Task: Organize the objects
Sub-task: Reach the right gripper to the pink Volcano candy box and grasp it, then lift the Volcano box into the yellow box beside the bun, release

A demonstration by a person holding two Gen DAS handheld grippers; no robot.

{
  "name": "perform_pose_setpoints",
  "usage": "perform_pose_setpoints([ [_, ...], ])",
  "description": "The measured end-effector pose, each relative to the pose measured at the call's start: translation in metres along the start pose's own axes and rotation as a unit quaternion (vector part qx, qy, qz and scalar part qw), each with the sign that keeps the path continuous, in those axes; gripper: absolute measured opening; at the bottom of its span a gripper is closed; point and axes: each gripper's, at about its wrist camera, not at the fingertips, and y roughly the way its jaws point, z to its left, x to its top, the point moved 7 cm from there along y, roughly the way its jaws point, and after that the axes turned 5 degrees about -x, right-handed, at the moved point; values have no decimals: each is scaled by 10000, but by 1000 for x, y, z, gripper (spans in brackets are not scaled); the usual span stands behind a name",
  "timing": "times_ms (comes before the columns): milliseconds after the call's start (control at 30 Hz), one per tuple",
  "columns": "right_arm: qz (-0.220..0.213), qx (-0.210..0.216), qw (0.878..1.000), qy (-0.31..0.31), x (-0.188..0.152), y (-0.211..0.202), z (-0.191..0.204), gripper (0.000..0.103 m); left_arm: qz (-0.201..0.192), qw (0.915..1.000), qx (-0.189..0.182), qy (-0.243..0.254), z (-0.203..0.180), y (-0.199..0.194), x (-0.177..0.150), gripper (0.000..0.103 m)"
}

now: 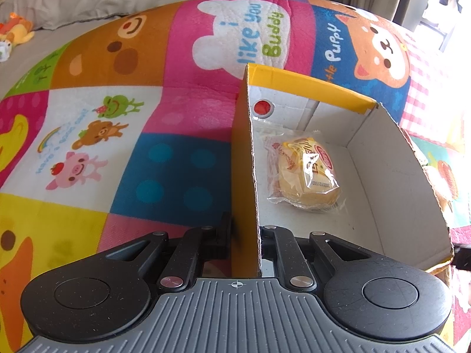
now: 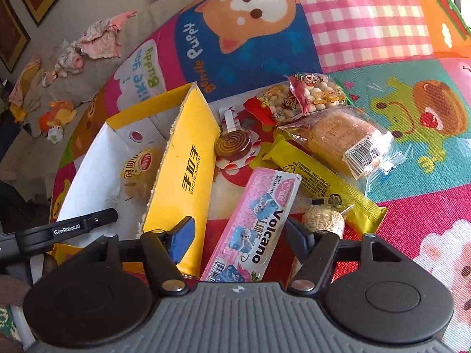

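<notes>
Left claw (image 1: 244, 235) pinches yellow box (image 1: 244, 158) wall. Right claw (image 2: 238, 232) wide apart around pink Volcano pack (image 2: 259, 220), not squeezing.

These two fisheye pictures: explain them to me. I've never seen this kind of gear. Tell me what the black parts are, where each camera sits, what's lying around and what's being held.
The black parts are two hand-held grippers, each carried by a person, with a camera looking along its two fingers. In the left wrist view, the left gripper is shut on the side wall of a yellow cardboard box, steadying it. A wrapped bun already lies inside. In the right wrist view, the right gripper is open, with a pink Volcano pack between its fingers, apparently not pinched. Beside the box, on a colourful cartoon play mat, lie a lollipop, a bag of white candy balls, a wrapped cake and a yellow bar.
</notes>
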Motion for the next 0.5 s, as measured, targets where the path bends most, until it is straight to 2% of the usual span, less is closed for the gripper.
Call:
perform_pose_setpoints([
  [33,116,-19,9999,-27,-2,5,-1,50,1,10000,-7,-6,0,0,0,12],
  [133,277,113,9994,-144,-11,5,-2,44,0,10000,-12,-11,1,0,0,12],
  [300,268,13,9983,-521,-26,-13,-5,42,-5,10000,-14,-17,1,0,0,12],
  [500,382,3,9977,-558,-43,-28,-14,42,-21,10000,17,-4,0,0,0,12],
])
